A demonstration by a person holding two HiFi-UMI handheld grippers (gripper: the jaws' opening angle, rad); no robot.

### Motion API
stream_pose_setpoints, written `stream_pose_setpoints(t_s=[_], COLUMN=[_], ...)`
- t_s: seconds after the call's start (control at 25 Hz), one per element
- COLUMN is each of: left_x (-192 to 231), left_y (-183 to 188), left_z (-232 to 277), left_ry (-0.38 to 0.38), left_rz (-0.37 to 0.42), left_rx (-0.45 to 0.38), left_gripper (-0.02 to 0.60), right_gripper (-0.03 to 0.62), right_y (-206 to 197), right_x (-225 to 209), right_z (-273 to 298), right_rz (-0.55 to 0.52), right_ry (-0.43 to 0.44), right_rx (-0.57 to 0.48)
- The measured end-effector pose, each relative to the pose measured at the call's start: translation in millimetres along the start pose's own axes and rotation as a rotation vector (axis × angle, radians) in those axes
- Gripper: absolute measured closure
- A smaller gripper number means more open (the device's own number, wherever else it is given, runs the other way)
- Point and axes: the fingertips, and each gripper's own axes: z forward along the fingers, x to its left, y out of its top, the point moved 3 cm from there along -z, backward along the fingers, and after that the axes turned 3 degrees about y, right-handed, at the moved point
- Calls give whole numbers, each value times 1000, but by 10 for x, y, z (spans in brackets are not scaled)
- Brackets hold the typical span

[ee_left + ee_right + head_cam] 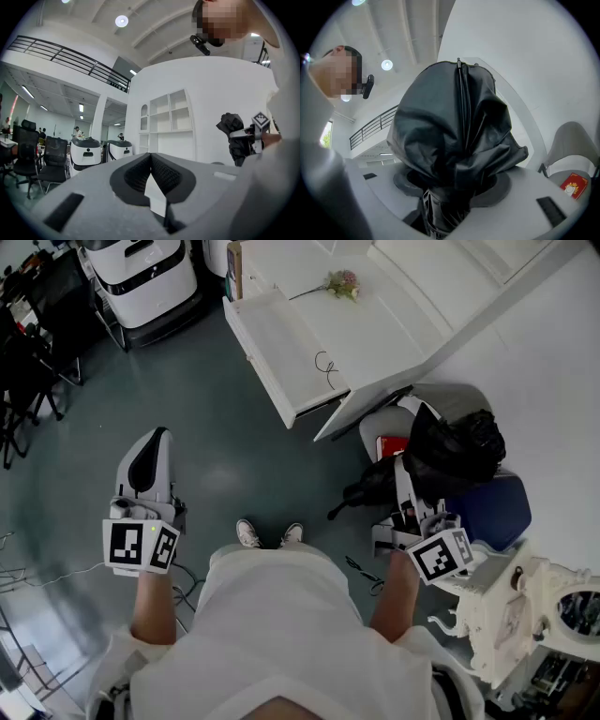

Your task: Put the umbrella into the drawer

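A black folded umbrella (452, 450) sits bunched in my right gripper (409, 486), whose jaws are shut on its lower part. In the right gripper view the umbrella (454, 131) fills the middle and hides the pads of that gripper (447, 192). It stands up beside a white chair. The white drawer (279, 351) stands pulled open from the white cabinet (384, 320) ahead, with a thin dark cord lying in it. My left gripper (150, 451) hangs at the left over the floor, shut and empty (151, 161). From the left gripper view the umbrella (233, 136) shows far right.
A small flower (342, 283) lies on the cabinet top. A white chair (380, 427) with a red packet (391, 444) stands by the right gripper, a blue seat (497, 507) beside it. A white ornate piece (511, 606) is lower right. A white machine (145, 277) and black chairs (28, 352) stand at the back left.
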Motion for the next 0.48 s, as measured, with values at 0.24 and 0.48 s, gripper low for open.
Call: stream_pose_setpoints(t_s=[0.24,0.48], left_x=[-234,-314], left_y=[2,58], left_z=[-174,-339], left_ry=[18,71], left_rz=[8,21], left_rx=[10,0], left_gripper=[568,568], right_gripper=[358,356], right_y=[113,177], right_x=[-55,-41], right_z=[-144,-153], right_rz=[-8,-115], right_ry=[33,64], right_rx=[-5,11])
